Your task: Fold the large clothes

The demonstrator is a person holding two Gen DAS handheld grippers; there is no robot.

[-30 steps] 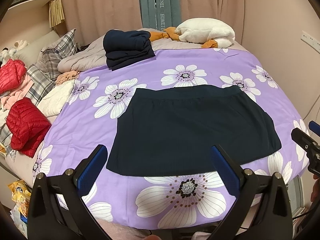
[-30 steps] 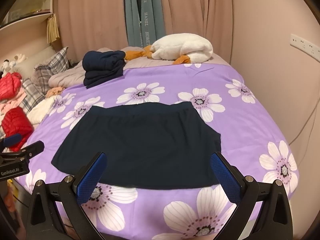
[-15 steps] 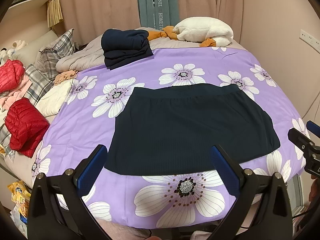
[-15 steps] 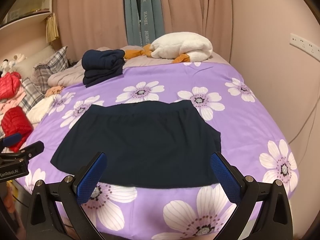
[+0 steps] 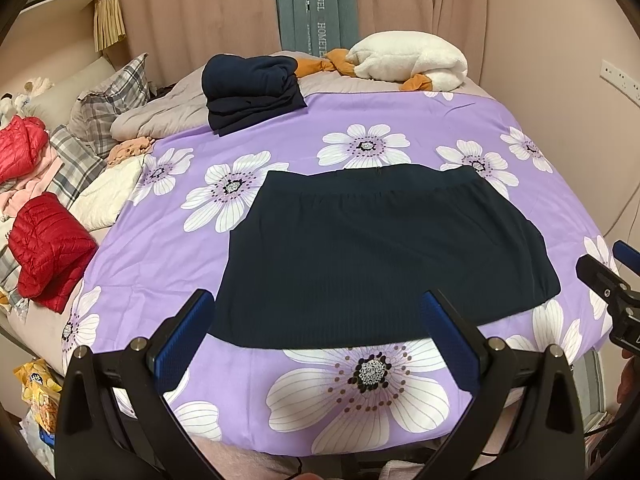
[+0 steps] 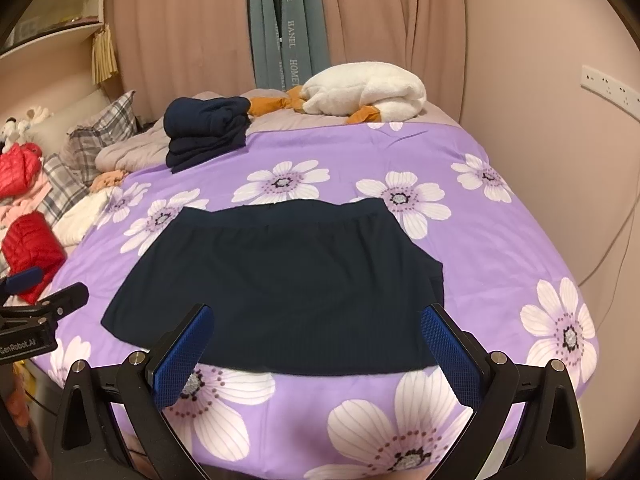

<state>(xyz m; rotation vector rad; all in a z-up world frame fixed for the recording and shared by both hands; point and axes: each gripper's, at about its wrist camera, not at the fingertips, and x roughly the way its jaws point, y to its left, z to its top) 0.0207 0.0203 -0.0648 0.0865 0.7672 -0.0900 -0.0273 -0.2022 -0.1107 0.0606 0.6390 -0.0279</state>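
Covering nearly the whole bed, a purple bedspread printed with big white flowers. Lying flat and spread out at its middle, a dark navy skirt, waistband toward the far side, hem toward the cameras, touched by neither gripper. Hanging behind, pink curtains with a grey-green strip bearing partly readable letters. Bunched along the far edge, a grey quilt; resting on it, a white fleecy bundle with orange cloth poking out beneath, its full shape hidden. Stacked at the spread's far-left corner, a pile of folded navy clothes, well apart from the skirt. Crowding the left side of the bed: plaid pillows, red puffer jackets, a cream cushion, pink garments too crumpled to identify. Cut off at the lower left, yellow packaging, hard to make out.

Hovering low over the near edge, left gripper, jaws spread wide and empty, blue pads framing the hem. Likewise right gripper, jaws wide apart, holding nothing; seen only partly at the right margin of the left camera. Nothing between either gripper and the hem. Mounted on the right wall, a white socket strip, blurred by the lens.
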